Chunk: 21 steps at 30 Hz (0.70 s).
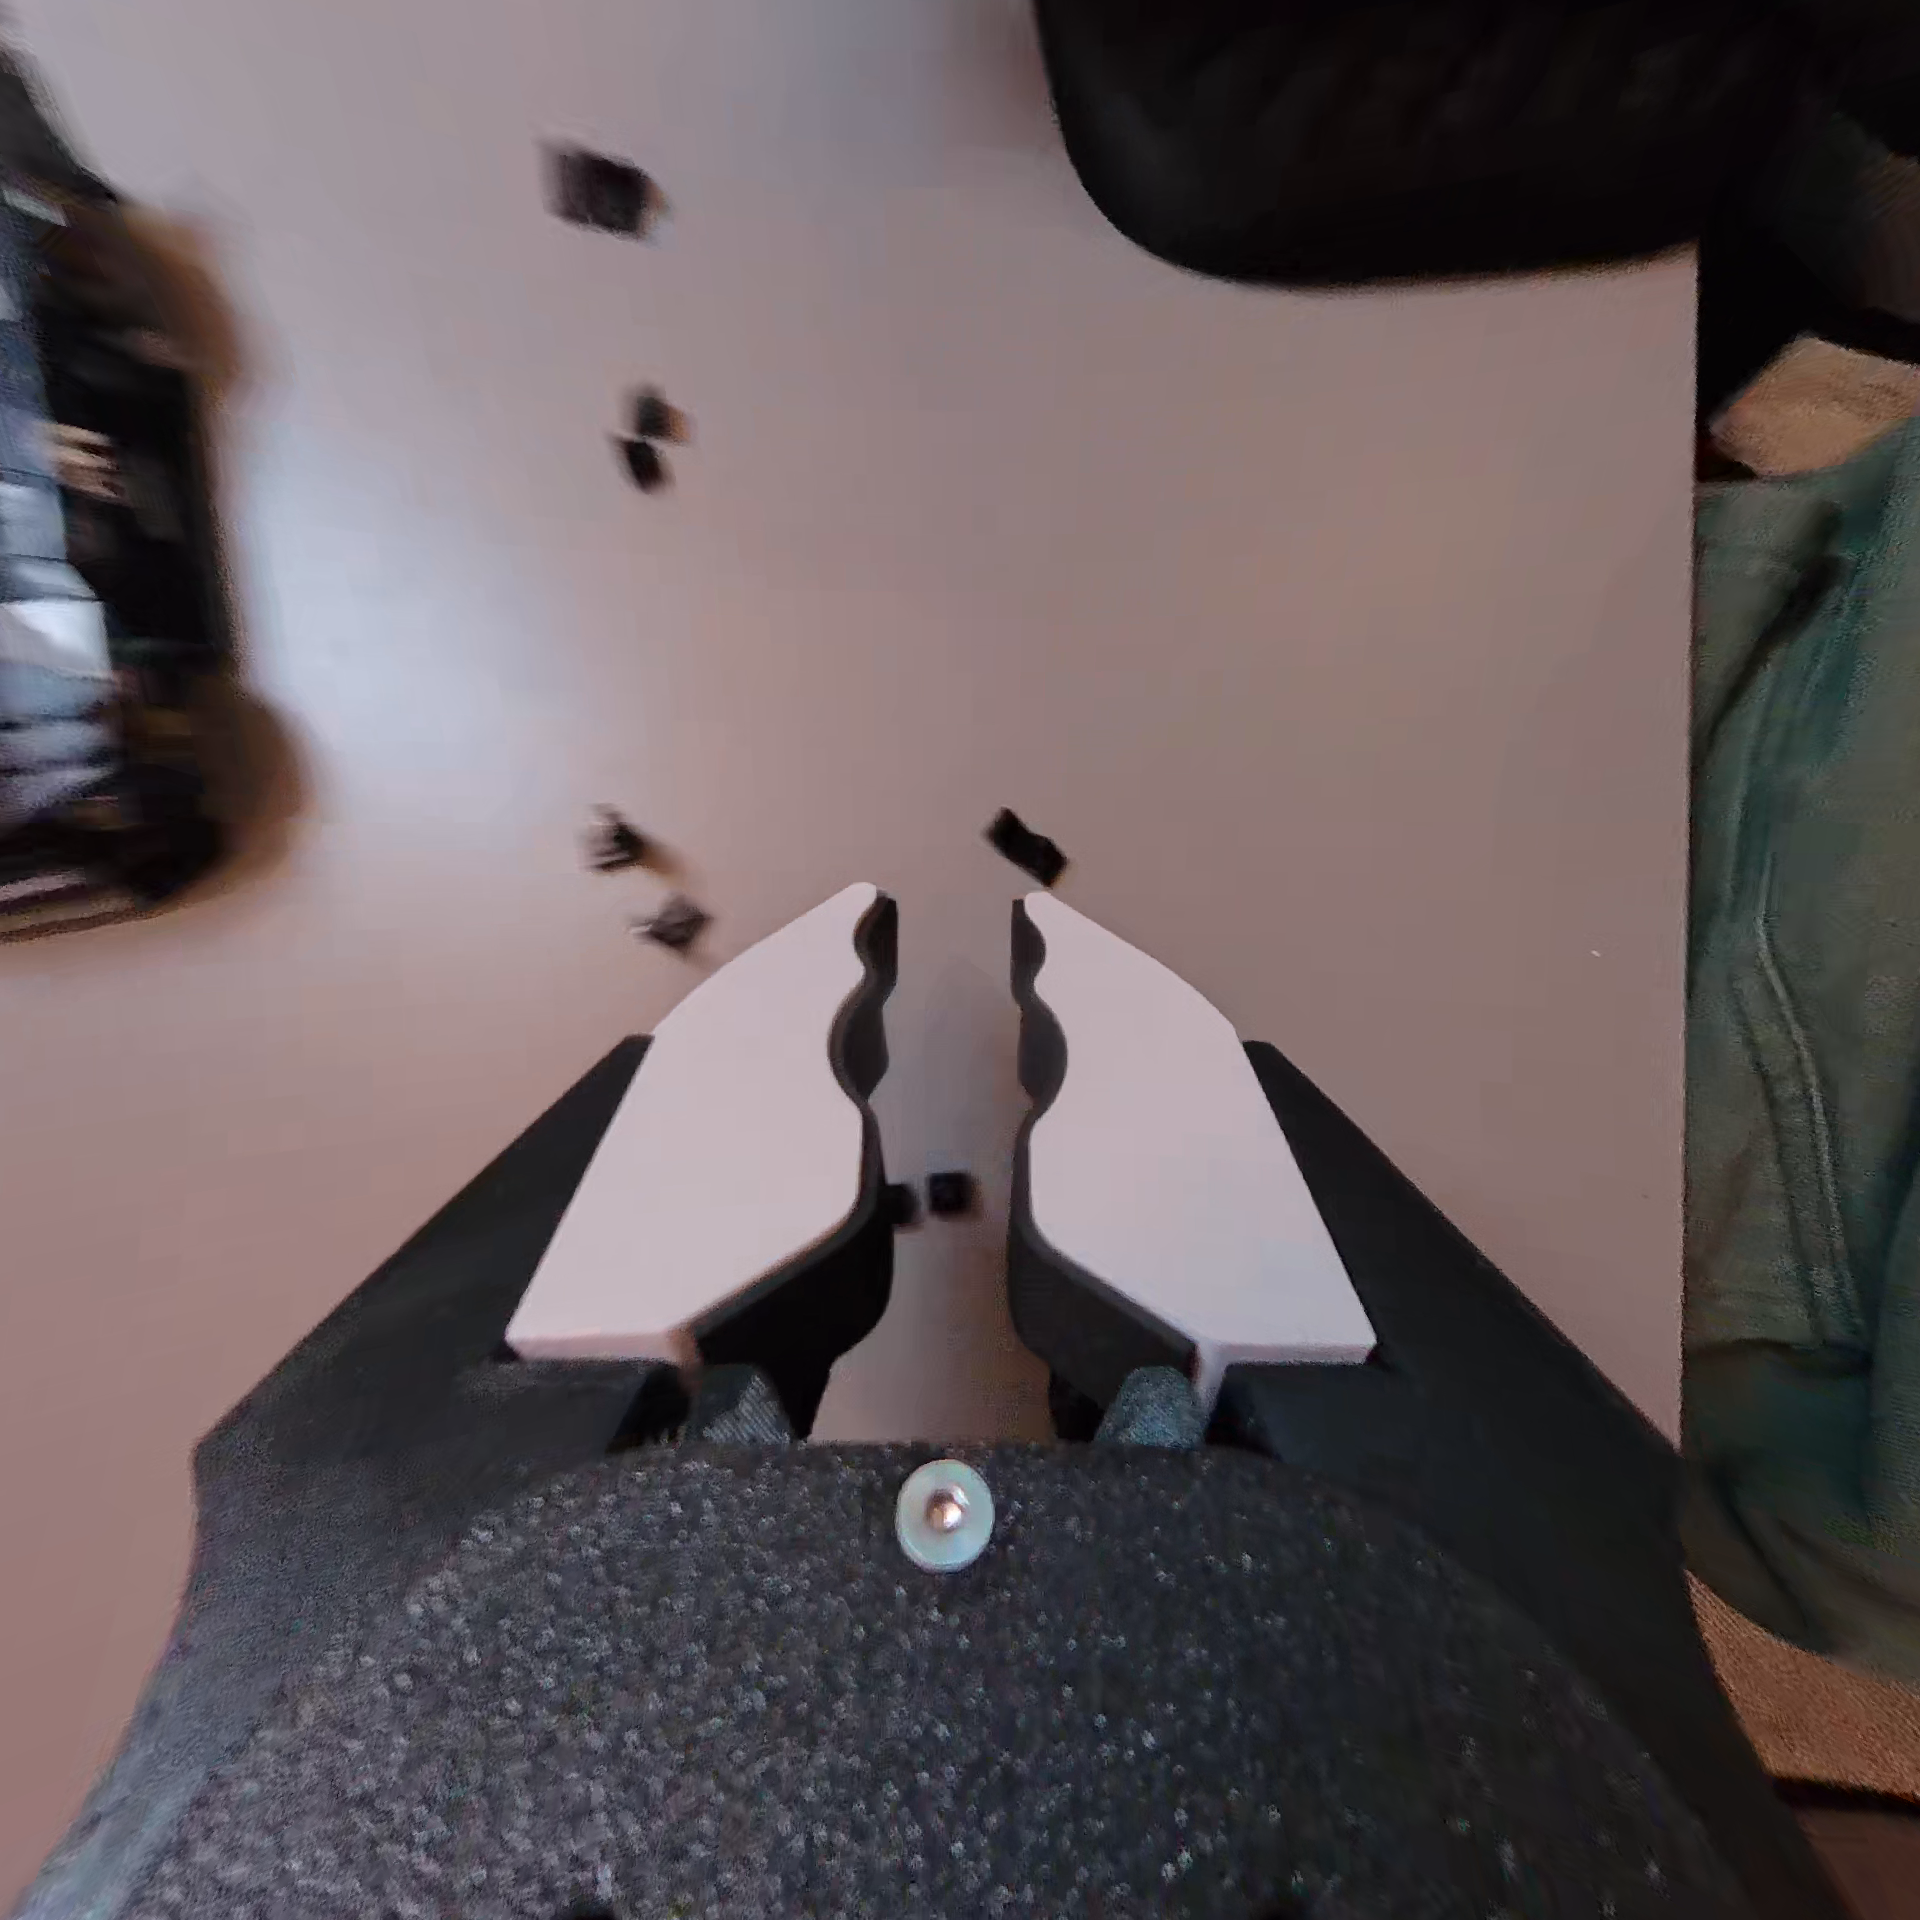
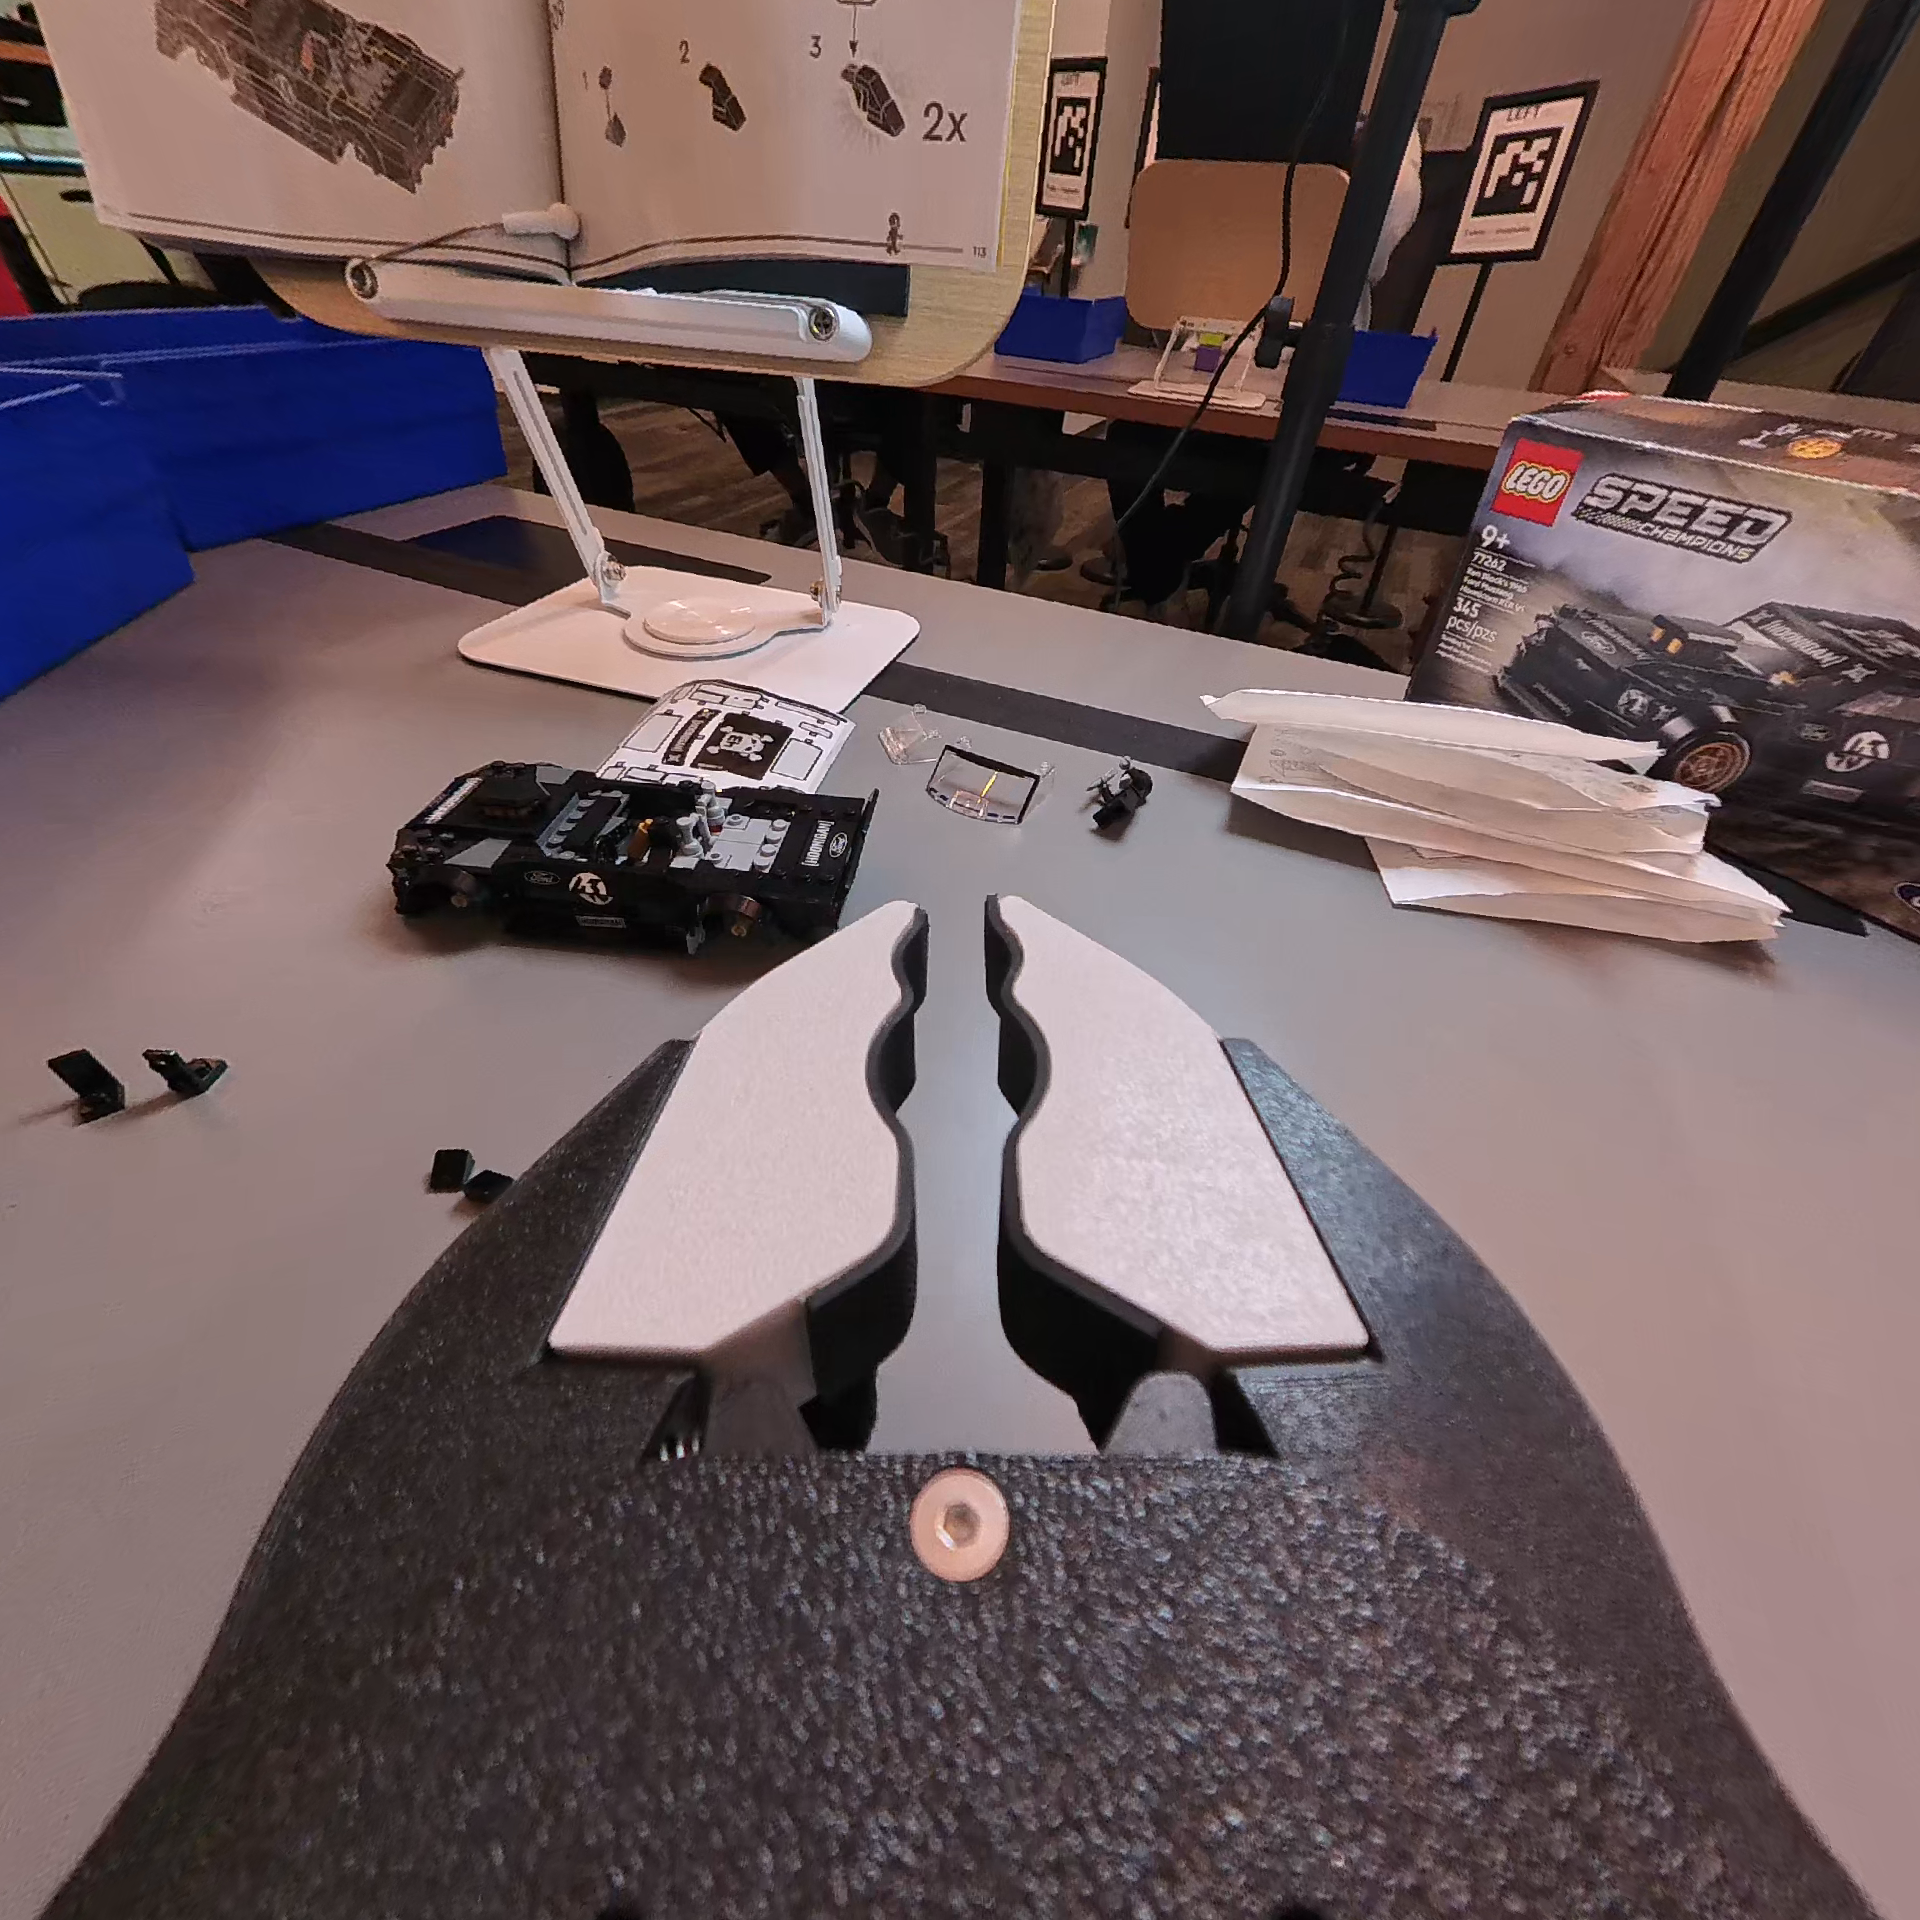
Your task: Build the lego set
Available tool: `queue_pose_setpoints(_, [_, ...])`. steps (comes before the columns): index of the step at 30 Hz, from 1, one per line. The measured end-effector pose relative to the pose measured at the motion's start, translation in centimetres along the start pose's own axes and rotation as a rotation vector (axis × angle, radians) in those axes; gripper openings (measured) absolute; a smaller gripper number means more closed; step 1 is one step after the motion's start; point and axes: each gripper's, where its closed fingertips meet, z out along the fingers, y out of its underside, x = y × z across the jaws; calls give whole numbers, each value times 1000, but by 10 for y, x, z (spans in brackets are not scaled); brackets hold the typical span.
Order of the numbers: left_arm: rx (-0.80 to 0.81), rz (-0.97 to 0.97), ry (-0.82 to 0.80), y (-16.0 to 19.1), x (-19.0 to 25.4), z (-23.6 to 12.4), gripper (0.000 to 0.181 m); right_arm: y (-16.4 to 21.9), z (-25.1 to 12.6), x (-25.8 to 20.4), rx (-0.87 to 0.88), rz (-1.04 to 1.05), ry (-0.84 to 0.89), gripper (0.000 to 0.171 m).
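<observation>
In the right wrist view a half-built black lego car (image 2: 634, 852) sits on the grey table (image 2: 1351, 1091), just beyond and left of my right gripper (image 2: 956, 909), which is open and empty. A sticker sheet (image 2: 727, 743), a clear windscreen piece (image 2: 982, 784) and a small dark figure piece (image 2: 1117, 795) lie behind it. Small black pieces (image 2: 135, 1075) (image 2: 468, 1174) lie at the left. In the left wrist view my left gripper (image 1: 954, 904) points down at the table, open and empty, with blurred small black pieces (image 1: 1023, 842) (image 1: 644, 883) near its tips and one (image 1: 951, 1195) under the fingers.
An instruction booklet on a white stand (image 2: 686, 623) stands behind the car. The set's box (image 2: 1704, 623) and empty paper bags (image 2: 1496, 810) are at the right. Blue bins (image 2: 208, 457) line the far left. A person's green clothing (image 1: 1808, 987) is beyond the table edge. My right fingertips sit around 25 centimeters from my left ones. The small dark figure piece (image 2: 1117, 795) is about 20 centimeters from my right fingertips and 40 centimeters from my left.
</observation>
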Motion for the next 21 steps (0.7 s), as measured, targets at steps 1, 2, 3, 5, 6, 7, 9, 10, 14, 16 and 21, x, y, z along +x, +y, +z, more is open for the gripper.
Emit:
queue_pose_setpoints(1, [37, 3, -65, -6, -10, -15, 23, -1, 0, 1, 3, 2, 2, 10])
queue_pose_setpoints(2, [87, -1, -148, -12, -23, -36, 25, -1, -1, 1, 5, 4, 3, 10])
queue_pose_setpoints(3, [148, -19, -243, -18, -38, -63, 26, -2, -1, 2, 9, 5, 5, 10])
queue_pose_setpoints(5, [284, -102, -477, -20, -77, -133, 26, -3, -2, 2, 16, 10, 6, 10])
queue_pose_setpoints(6, [332, -162, -600, -11, -97, -172, 23, -4, -2, 2, 20, 12, 5, 10])
queue_pose_setpoints(7, [351, -228, -717, 6, -116, -207, 20, -5, -3, 2, 24, 13, 2, 10])
queue_pose_setpoints(9, [301, -373, -832, 53, -144, -249, 20, -7, -3, 1, 29, 15, -3, 11])
queue_pose_setpoints(10, [245, -453, -817, 80, -153, -253, 23, -7, -3, 0, 30, 15, -5, 11])
queue_pose_setpoints(14, [41, -667, -723, 172, -178, -218, 23, -6, -3, 0, 24, 8, -4, 11])
queue_pose_setpoints(16, [-31, -762, -734, 205, -185, -203, 27, -5, -2, 1, 20, 9, 3, 11])
queue_pose_setpoints(21, [-74, -846, -698, 230, -191, -184, 28, 2, 1, 1, -6, 3, 9, 11])
